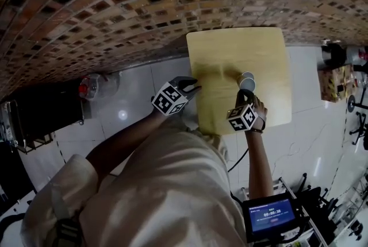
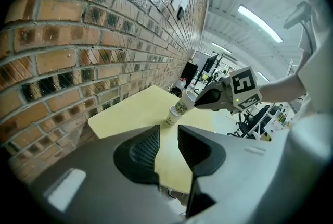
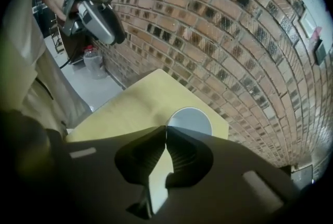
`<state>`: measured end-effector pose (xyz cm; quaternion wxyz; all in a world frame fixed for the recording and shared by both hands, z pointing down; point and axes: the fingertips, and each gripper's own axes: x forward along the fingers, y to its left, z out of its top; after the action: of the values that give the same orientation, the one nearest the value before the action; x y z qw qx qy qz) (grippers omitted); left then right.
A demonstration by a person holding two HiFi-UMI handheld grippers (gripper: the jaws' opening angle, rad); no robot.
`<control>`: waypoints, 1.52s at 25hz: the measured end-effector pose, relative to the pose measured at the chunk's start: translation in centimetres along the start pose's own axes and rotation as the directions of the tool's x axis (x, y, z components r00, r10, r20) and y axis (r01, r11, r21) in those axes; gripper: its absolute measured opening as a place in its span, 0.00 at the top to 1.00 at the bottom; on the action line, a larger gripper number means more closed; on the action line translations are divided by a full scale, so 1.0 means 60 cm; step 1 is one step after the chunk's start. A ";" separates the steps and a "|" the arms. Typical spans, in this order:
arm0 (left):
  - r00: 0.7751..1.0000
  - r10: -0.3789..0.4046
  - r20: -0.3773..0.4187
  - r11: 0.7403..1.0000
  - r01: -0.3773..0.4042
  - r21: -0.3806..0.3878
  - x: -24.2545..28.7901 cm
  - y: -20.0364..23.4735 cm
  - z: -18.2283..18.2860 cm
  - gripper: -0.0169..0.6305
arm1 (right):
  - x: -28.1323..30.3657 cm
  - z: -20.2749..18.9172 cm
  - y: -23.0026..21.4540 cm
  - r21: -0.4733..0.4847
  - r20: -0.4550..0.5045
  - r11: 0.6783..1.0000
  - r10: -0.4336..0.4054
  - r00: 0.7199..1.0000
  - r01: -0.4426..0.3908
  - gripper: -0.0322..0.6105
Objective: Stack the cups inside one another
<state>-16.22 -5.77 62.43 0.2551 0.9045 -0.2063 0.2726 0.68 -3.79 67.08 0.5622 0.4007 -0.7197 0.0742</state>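
A small yellow table carries two white paper cups. One cup stands upright on the top. My right gripper is shut on the rim of the other cup and holds it tilted, just above and beside the standing one. In the right gripper view the held cup's round mouth shows right beyond the closed tips of the right gripper. My left gripper is open with nothing between its jaws. It hovers at the table's left edge, apart from both cups.
A brick wall runs along the table's far side. On the white tiled floor to the left stand a plastic bottle and a dark rack. A device with a lit screen sits at lower right. Office gear stands at the right.
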 end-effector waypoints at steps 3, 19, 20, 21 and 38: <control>1.000 0.005 0.008 1.000 -0.005 -0.001 0.002 -0.004 0.005 0.78 | 0.000 -0.007 -0.022 0.004 -0.008 1.000 -0.012 1.000 0.012 0.93; 1.000 0.021 0.018 1.000 -0.021 -0.003 0.002 -0.024 0.002 0.78 | 0.069 -0.046 -0.037 -0.041 -0.111 0.995 0.083 0.990 -0.088 0.93; 1.000 0.024 0.019 1.000 -0.024 -0.007 0.002 -0.024 0.002 0.78 | 0.071 -0.047 -0.036 -0.044 -0.112 0.995 0.087 0.990 -0.093 0.93; 0.999 0.027 0.020 1.000 -0.027 -0.010 0.002 -0.023 0.002 0.78 | 0.074 -0.047 -0.035 -0.048 -0.115 0.994 0.092 0.989 -0.098 0.93; 0.995 0.091 0.033 0.994 -0.089 -0.060 0.006 -0.032 -0.001 0.78 | 0.130 -0.077 -0.020 -0.113 -0.155 0.978 0.157 0.975 -0.175 0.93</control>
<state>-15.01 -4.31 62.05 0.2651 0.8911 -0.2592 0.2615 4.54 -5.86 75.09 0.6290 0.2963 -0.7111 0.1044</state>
